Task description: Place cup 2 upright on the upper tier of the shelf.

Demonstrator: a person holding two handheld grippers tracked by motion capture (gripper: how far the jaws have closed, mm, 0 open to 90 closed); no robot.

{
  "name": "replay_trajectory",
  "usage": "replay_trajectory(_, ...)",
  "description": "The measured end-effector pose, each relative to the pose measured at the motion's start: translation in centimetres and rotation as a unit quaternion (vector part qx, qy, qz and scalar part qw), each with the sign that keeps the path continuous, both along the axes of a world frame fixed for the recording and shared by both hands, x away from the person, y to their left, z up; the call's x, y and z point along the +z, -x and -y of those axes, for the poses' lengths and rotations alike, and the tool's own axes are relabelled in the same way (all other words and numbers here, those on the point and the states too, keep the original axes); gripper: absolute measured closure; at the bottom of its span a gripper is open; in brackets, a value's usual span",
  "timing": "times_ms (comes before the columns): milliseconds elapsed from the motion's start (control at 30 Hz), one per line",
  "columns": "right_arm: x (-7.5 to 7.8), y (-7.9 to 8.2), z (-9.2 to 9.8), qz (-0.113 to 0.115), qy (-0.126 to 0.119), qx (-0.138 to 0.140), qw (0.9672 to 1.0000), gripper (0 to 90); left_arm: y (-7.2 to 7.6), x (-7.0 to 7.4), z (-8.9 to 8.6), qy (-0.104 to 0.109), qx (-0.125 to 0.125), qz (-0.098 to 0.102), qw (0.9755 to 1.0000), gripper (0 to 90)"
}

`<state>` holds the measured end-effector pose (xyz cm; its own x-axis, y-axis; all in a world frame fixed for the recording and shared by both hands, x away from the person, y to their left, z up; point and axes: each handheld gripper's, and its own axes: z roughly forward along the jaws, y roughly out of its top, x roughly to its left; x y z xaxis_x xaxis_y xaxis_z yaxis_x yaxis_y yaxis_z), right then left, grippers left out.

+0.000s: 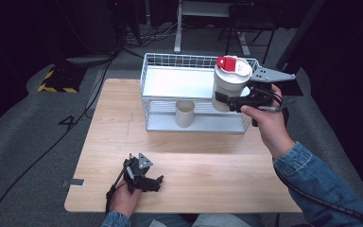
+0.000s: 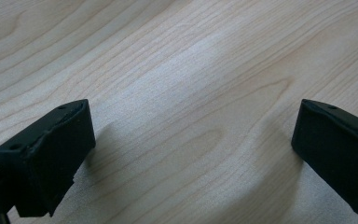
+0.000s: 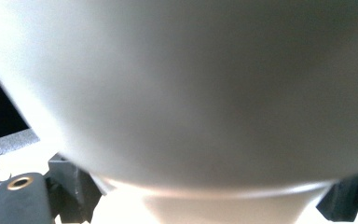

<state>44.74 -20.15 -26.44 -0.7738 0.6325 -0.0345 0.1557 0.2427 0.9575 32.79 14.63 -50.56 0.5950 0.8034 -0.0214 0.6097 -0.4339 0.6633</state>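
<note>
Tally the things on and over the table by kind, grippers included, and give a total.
White cup with red-and-white lid, gripped by the right gripper: 1
Open beige cup on the rack's lower shelf: 1
White wire rack: 1
Grippers: 2, the left gripper with jaws apart on the table, the right gripper closed on the lidded cup
Total: 5

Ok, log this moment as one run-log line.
right gripper: shut on white cup with red-tabbed lid, above wire rack | left gripper: open, on table
</note>
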Motion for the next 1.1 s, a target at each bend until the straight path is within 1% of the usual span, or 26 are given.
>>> replay_trajectory(67, 0.2, -0.7, -0.3, -0.002, -0.003, -0.001, 1.0, 13.8, 0.0, 0.0, 0.0, 0.0, 0.001, 0.0, 1.0, 0.0)
replay_trajectory(100, 0.2, -0.7, -0.3, -0.002, -0.003, -0.001, 1.0, 13.8, 0.0, 0.0, 0.0, 0.0, 0.001, 0.0, 1.0, 0.0)
replay_trajectory(233, 0.5, -2.2, -0.8, -0.003, -0.006, -0.004, 1.0, 13.8, 0.0, 0.0, 0.0, 0.001, 0.003, -0.001, 1.0, 0.0)
replay_trajectory(267, 0.5, -2.8, -1.1, -0.004, -0.006, -0.004, 1.0, 13.8, 0.0, 0.0, 0.0, 0.001, 0.004, -0.001, 1.0, 0.0)
replay_trajectory(333, 0.5, -3.0, -1.2, -0.003, -0.005, -0.005, 1.0, 13.8, 0.0, 0.0, 0.0, 0.001, 0.003, -0.001, 1.0, 0.0)
replay_trajectory(367, 0.5, -3.3, -1.4, -0.001, -0.004, -0.008, 1.0, 13.8, 0.0, 0.0, 0.0, 0.001, 0.004, -0.001, 1.0, 0.0)
replay_trajectory(400, 0.3, -3.8, -1.7, -0.003, -0.009, -0.012, 0.9999, 13.8, 0.0, 0.0, 0.0, 0.001, 0.004, -0.001, 1.0, 0.0)
replay_trajectory(433, 0.3, -3.8, -1.7, -0.003, -0.009, -0.012, 0.9999, 13.8, 0.0, 0.0, 0.0, 0.001, 0.004, -0.001, 1.0, 0.0)
replay_trajectory(467, 0.1, -4.4, -2.1, -0.007, -0.018, -0.016, 0.9997, 13.8, 0.0, 0.0, 0.0, 0.0, 0.004, -0.001, 1.0, 0.0)
replay_trajectory(500, 0.1, -4.7, -2.3, -0.008, -0.022, -0.017, 0.9996, 13.8, 0.0, 0.0, 0.0, 0.0, 0.004, -0.001, 1.0, 0.0)
replay_trajectory(600, -0.1, -5.6, -2.8, -0.009, -0.027, -0.024, 0.9993, 13.8, 0.0, 0.0, 0.0, 0.0, 0.004, -0.002, 1.0, 0.0)
replay_trajectory(633, -0.1, -5.6, -2.8, -0.009, -0.027, -0.024, 0.9993, 13.8, 0.0, 0.0, 0.0, 0.0, 0.004, -0.002, 1.0, 0.0)
replay_trajectory(667, -0.1, -6.1, -3.3, -0.01, -0.029, -0.028, 0.9991, 13.9, -0.1, 0.0, 0.0, 0.0, 0.005, -0.001, 1.0, 0.0)
replay_trajectory(800, -0.3, -7.1, -3.8, -0.01, -0.027, -0.038, 0.9989, 13.8, -0.1, 0.0, 0.1, 0.001, 0.006, 0.0, 1.0, 0.0)
replay_trajectory(833, -0.3, -7.1, -3.8, -0.01, -0.027, -0.038, 0.9989, 13.8, -0.1, 0.0, 0.1, 0.001, 0.006, 0.0, 1.0, 0.0)
replay_trajectory(867, -0.5, -7.7, -4.1, -0.01, -0.028, -0.045, 0.9985, 13.8, -0.1, 0.0, 0.1, 0.001, 0.006, 0.0, 1.0, 0.0)
replay_trajectory(1000, -0.7, -8.4, -4.5, -0.011, -0.027, -0.05, 0.9983, 13.8, -0.1, 0.0, 0.1, 0.001, 0.007, -0.001, 1.0, 0.0)
replay_trajectory(1100, -1.2, -9.2, -4.9, -0.021, -0.028, -0.06, 0.9976, 13.8, -0.1, 0.0, 0.1, 0.001, 0.006, -0.001, 1.0, 0.0)
